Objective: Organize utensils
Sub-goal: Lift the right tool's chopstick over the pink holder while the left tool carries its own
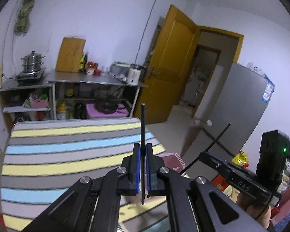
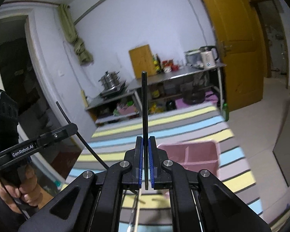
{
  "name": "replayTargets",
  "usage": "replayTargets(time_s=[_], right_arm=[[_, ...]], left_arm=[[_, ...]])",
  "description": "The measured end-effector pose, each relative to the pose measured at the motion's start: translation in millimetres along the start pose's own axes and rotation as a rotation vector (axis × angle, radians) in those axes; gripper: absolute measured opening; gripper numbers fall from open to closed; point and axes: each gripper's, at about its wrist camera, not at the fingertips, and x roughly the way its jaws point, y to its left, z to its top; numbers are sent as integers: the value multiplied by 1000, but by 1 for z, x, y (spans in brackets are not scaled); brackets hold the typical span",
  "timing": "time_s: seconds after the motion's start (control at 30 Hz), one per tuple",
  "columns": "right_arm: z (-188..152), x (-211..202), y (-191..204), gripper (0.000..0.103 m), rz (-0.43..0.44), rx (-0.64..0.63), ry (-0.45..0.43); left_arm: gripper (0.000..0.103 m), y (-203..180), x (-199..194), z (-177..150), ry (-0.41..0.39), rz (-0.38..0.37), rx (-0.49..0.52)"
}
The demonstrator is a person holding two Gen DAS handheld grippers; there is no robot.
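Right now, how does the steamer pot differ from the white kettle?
The steamer pot is shiny metal; the kettle is white with a dark top. The steamer pot is wide and stacked in tiers; the kettle is one tall narrow body. The steamer pot sits on a cooktop on the lower table; the kettle stands on the higher table, near the yellow door. Both are upright.

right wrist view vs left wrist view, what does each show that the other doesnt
Only the right wrist view shows the pink divided tray's compartments, a dark doorway, and a green bottle.

Only the left wrist view shows the grey fridge.

Both show a gripper shut on a black chopstick, the striped cloth, the steel pot, and the yellow door.
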Motion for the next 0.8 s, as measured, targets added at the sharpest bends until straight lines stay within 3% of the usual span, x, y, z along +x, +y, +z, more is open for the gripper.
replayTargets(time_s=[0.27, 0.57, 0.8], right_arm=[[15, 9, -30, 6, -35, 45, -21], [-20, 62, -59, 6, -65, 83, 98], [-36, 79, -72, 7, -70, 103, 146]], left_arm=[[5, -12, 53, 12, 5, -25, -5], [5, 12, 120, -27, 123, -6, -31], [5, 24, 134, -45, 146, -10, -42]])
